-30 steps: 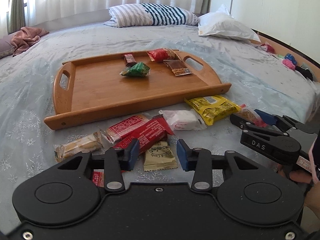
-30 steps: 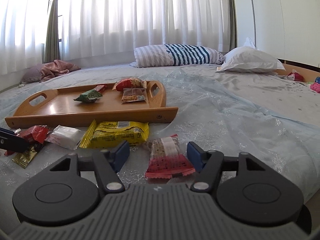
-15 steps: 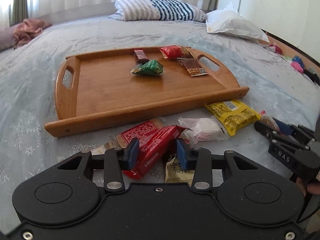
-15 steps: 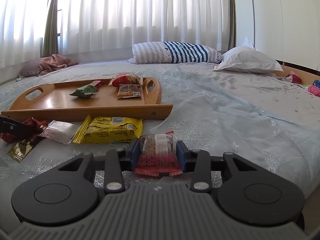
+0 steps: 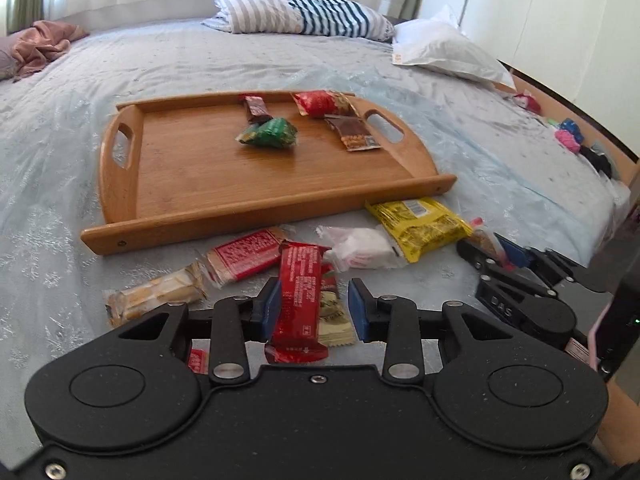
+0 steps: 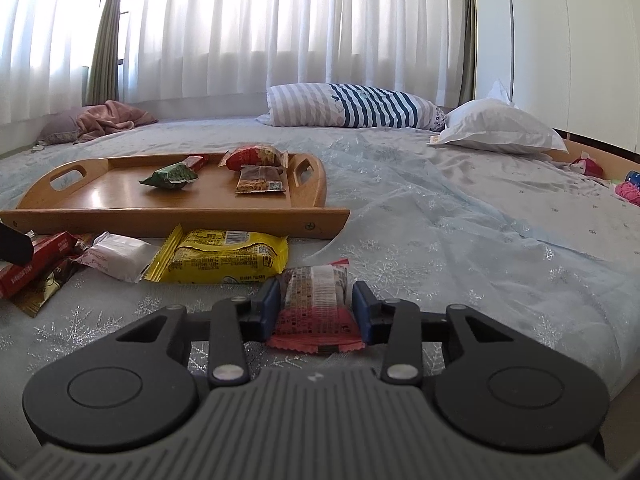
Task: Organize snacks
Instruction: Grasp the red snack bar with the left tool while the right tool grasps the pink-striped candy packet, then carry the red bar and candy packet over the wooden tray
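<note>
Snacks lie loose just before the wooden tray (image 5: pixel 256 208). Left gripper (image 5: pixel 314 312) is parted around a red bar (image 5: pixel 300 292), yellow packet (image 5: pixel 420 228) beside; right gripper (image 6: pixel 316 312) clenches a pink snack (image 6: pixel 316 300).

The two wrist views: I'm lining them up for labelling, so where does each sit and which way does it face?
Left wrist: on the left gripper, angled down at the tray; own jaws bracket a red bar, right gripper at right.
Right wrist: on the right gripper, low, facing the curtains; own jaws around a pink packet.
Shared: tray, yellow packet, striped pillow.
</note>
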Tool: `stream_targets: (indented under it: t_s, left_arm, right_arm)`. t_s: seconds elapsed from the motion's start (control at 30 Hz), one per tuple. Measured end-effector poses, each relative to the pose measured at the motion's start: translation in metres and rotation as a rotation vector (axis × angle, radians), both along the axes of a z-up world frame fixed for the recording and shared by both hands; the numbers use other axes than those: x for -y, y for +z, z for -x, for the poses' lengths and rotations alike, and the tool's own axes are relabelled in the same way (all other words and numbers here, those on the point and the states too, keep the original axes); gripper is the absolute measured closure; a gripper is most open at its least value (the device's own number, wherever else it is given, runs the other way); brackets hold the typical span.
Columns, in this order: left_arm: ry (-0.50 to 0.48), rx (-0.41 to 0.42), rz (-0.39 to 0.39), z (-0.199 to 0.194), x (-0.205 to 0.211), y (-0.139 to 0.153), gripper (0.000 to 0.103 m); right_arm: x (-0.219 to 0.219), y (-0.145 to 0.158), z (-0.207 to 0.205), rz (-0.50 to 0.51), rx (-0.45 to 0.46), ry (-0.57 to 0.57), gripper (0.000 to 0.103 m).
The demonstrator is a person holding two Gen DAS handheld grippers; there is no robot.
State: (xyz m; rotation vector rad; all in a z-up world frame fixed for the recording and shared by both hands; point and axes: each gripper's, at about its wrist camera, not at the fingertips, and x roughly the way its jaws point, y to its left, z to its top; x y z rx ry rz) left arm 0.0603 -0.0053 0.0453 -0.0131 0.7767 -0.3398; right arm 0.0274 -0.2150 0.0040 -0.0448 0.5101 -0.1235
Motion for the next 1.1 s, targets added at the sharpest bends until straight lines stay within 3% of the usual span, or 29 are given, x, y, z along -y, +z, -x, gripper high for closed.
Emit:
stream_targets:
  t_s: [0.1, 0.3, 0.4, 0.93, 1.1]
  left_arm:
    - [0.028, 0.001, -0.032, -0.005, 0.004, -0.006, 0.069]
    - [0.086, -0.034, -0.004, -0.014, 0.004, -0.018, 0.069]
    - [0.103, -0.054, 0.035, -0.016, 0.001, -0.02, 0.076]
    - [0.138, 0.059, 0.032, -0.007, 0.002, 0.017, 0.08]
    - [0.151, 0.06, 0.062, -0.016, 0.0, 0.022, 0.08]
  right_arm:
    - [0.0, 0.0, 0.0, 0.001, 0.001, 0.001, 0.06]
    - [0.0, 0.0, 0.0, -0.001, -0.001, 0.002, 0.06]
    - [0.0, 0.0, 0.0, -0.005, -0.002, 0.003, 0.06]
    - [0.006, 0.026, 0.004, -0.059, 0.008, -0.025, 0.065]
    - [0.004, 0.03, 0.004, 0.0, 0.036, -0.046, 0.065]
